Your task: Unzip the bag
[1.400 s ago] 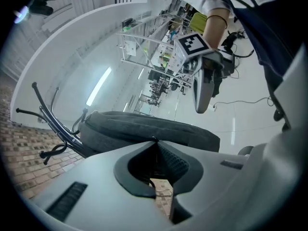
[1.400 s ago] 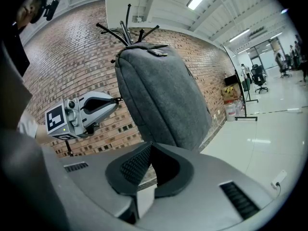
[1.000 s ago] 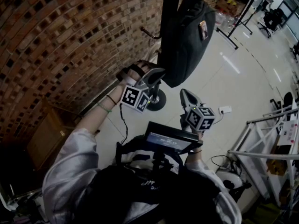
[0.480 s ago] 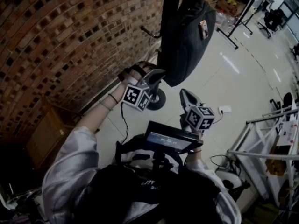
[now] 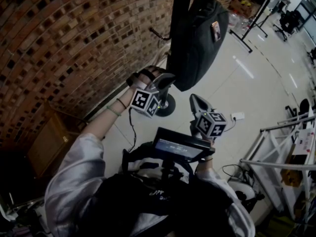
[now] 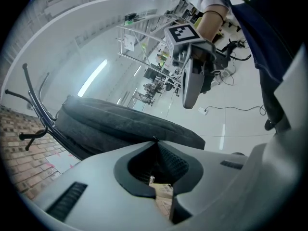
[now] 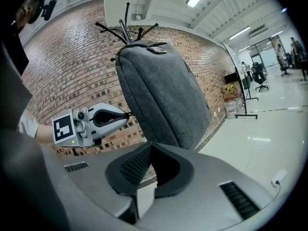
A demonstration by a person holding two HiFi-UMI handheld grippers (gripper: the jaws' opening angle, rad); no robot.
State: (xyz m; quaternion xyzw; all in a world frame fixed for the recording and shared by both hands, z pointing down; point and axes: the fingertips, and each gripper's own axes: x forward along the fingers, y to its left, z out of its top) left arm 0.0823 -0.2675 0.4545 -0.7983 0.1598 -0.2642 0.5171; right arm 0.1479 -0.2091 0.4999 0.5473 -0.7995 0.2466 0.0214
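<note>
A dark grey bag (image 5: pixel 197 38) hangs upright from a black coat stand (image 5: pixel 178 9); I cannot make out its zipper. My left gripper (image 5: pixel 168 77) is just left of the bag's bottom end, shut and holding nothing. In the left gripper view the jaws' tips (image 6: pixel 154 141) meet just in front of the bag (image 6: pixel 120 124). My right gripper (image 5: pixel 194 98) is below the bag, also shut and empty. In the right gripper view its tips (image 7: pixel 151 147) close under the bag (image 7: pixel 163 90), with the left gripper (image 7: pixel 103 119) off to the left.
A brick wall (image 5: pixel 64 43) runs close along the left. The stand's round base (image 5: pixel 165 106) sits on the pale floor. Metal racks (image 5: pixel 276 147) stand at the right, a wooden cabinet (image 5: pixel 49 142) at lower left, and a white power strip (image 5: pixel 238 116) with a cable lies on the floor.
The left gripper has edged slightly towards the bag's bottom. The right gripper and the bag have not visibly moved.
</note>
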